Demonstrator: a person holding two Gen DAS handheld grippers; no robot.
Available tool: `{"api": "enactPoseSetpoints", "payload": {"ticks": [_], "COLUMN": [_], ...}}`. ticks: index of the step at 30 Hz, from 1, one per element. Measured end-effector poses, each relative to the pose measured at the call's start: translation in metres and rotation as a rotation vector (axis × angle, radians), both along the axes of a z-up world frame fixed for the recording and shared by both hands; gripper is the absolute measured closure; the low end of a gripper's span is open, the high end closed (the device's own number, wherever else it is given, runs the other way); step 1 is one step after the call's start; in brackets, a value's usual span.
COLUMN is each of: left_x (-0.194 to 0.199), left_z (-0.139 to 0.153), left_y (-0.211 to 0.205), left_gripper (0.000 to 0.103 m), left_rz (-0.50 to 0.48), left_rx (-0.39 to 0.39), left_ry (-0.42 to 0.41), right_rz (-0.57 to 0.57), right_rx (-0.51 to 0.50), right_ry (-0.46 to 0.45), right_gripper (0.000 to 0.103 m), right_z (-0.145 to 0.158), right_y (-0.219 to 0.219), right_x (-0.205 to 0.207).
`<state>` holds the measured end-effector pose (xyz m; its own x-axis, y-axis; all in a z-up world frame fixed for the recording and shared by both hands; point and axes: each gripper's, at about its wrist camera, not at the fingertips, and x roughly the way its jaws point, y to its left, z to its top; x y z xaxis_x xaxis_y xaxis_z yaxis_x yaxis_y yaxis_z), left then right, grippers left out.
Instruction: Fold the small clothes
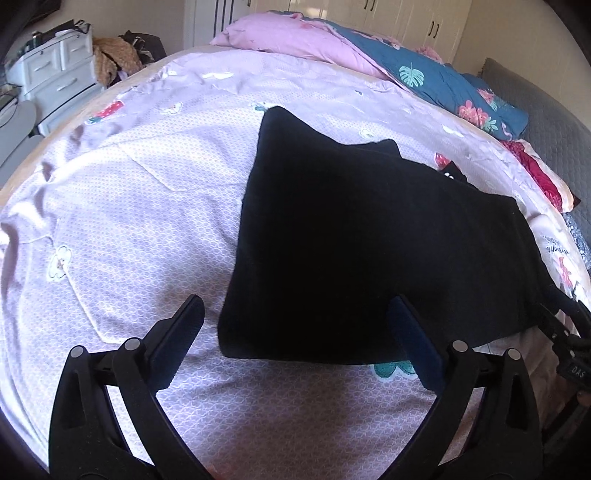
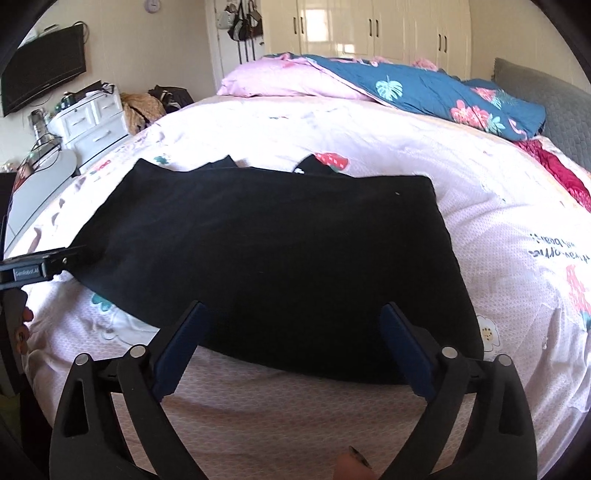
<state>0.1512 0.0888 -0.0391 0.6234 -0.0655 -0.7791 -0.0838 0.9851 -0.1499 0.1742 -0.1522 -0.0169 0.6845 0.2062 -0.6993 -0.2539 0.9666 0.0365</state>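
Black garment [image 1: 362, 236] lies flat on the bed [image 1: 147, 206] near its front edge, a little toward the right side. We hold both tongs spread and empty: left tongs [image 1: 295, 325] over the hem's left corner, right tongs [image 2: 295, 325] over the hem's right part. Best to pinch both hem corners level, then lift evenly toward the far edge.

Sunlit bedroom — cream wardrobes [image 2: 373, 29], white drawers [image 2: 92, 118], wall-mounted TV [image 2: 44, 74].
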Motion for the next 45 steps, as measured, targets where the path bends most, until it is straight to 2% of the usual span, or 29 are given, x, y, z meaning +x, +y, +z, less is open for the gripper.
{"api": "enactPoseSetpoints", "payload": {"ticks": [7,12,19,30,38,45], "left_x": [-0.001,-0.002,-0.002,0.001,0.009,0.028], "left_z": [0.006,0.007,0.007,0.005,0.006,0.014], "left_y": [0.014,0.031,0.054,0.071,0.077,0.087], "left_gripper": [0.009,0.009,0.009,0.009,0.009,0.009], "left_rz": [0.055,0.101,0.168,0.225,0.24,0.257], "left_rx": [0.02,0.005,-0.023,-0.002,0.005,-0.005], "left_ry": [-0.014,-0.011,-0.009,-0.003,0.0,-0.012], "right_rz": [0.063,0.114,0.21,0.349,0.39,0.379], "right_rx": [-0.024,-0.061,-0.146,-0.268,-0.351,-0.361], "right_ry": [-0.022,-0.03,-0.061,-0.084,-0.1,-0.103], "right_gripper": [0.007,0.006,0.006,0.006,0.006,0.006], "right_z": [0.008,0.007,0.004,-0.013,-0.03,-0.031], "right_y": [0.028,0.056,0.101,0.17,0.212,0.229], "right_x": [-0.007,-0.009,-0.015,-0.015,-0.001,0.026]}}
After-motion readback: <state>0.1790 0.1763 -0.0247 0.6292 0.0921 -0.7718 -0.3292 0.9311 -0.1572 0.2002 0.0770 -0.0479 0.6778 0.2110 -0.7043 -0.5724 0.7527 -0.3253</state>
